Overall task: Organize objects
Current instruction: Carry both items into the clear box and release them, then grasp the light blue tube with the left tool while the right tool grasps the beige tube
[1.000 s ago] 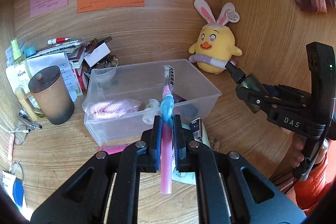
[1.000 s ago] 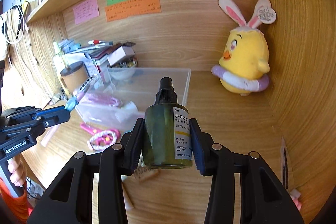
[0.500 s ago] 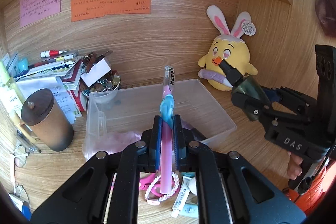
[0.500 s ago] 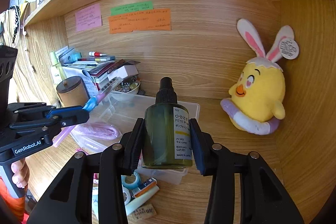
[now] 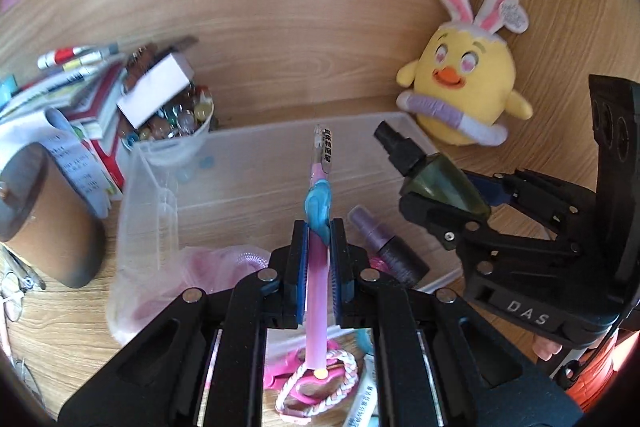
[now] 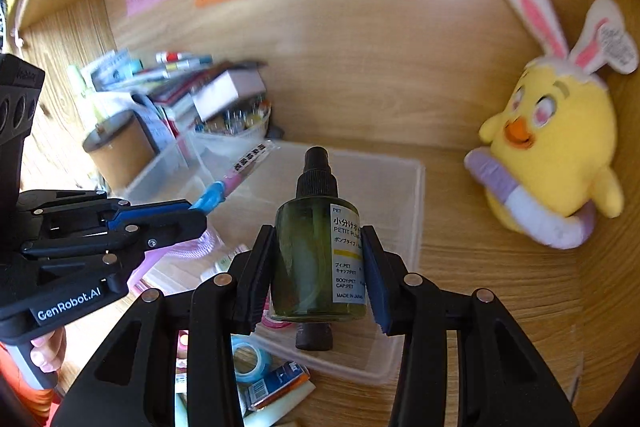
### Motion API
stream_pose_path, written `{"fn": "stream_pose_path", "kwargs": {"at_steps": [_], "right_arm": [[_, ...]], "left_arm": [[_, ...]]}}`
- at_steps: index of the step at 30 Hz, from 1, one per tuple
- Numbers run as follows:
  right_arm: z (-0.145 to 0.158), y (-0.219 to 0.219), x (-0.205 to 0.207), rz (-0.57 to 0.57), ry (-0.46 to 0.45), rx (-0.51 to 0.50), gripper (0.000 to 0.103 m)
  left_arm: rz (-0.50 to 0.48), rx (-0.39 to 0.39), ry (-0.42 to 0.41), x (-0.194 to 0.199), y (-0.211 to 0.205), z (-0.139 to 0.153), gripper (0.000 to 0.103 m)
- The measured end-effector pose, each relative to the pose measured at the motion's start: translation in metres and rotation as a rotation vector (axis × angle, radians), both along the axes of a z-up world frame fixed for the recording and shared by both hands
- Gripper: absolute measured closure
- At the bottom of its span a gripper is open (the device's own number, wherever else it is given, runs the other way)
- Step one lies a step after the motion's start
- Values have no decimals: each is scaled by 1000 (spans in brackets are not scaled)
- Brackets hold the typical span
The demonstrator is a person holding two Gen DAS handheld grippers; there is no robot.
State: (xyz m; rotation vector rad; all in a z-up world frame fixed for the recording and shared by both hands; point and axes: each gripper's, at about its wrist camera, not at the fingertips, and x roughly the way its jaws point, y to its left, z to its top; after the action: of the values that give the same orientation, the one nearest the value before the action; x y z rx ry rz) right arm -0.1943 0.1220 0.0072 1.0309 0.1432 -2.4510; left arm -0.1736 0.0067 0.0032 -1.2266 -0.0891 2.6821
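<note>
- Two grippers hover over the clear bin (image 5: 256, 163), ready to drop items in.
- Left gripper (image 5: 318, 247) clamps a pink pen (image 5: 316, 267) lengthwise.
- Right gripper (image 6: 320, 263) grips an upright green spray bottle (image 6: 316, 259).

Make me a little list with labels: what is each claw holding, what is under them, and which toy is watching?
left claw: shut on a pink pen with a blue grip
right claw: shut on a dark green spray bottle with a black cap
below: clear plastic bin on the wooden desk
in the bin: purple spray bottle, pink cord in a bag
toy: yellow plush chick with bunny ears, right of the bin
</note>
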Motion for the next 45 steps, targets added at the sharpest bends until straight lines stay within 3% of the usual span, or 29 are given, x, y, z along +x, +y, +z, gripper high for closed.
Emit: {"fn": "stream_pose_path", "kwargs": {"at_steps": [11, 24, 30, 33, 35, 38, 45], "right_arm": [[-24, -20, -9, 46, -50, 67, 64], [-12, -13, 9, 58, -27, 61, 63], [4, 3, 33, 47, 15, 26, 52], [8, 13, 50, 43, 37, 19, 46], [7, 19, 61, 40, 38, 13, 45], [0, 28, 75, 35, 25, 10, 44], [-23, 45, 109, 33, -23, 28, 44]], "left_arm": [[-7, -22, -39, -11, -2, -15, 94], [-20, -32, 31, 19, 1, 10, 93], [-11, -40, 88, 46, -1, 24, 70], [-1, -50, 111, 63, -1, 26, 52], [7, -57, 123, 75, 0, 24, 33], [9, -68, 108, 91, 3, 14, 18], [16, -82, 27, 120, 10, -18, 11]]}}
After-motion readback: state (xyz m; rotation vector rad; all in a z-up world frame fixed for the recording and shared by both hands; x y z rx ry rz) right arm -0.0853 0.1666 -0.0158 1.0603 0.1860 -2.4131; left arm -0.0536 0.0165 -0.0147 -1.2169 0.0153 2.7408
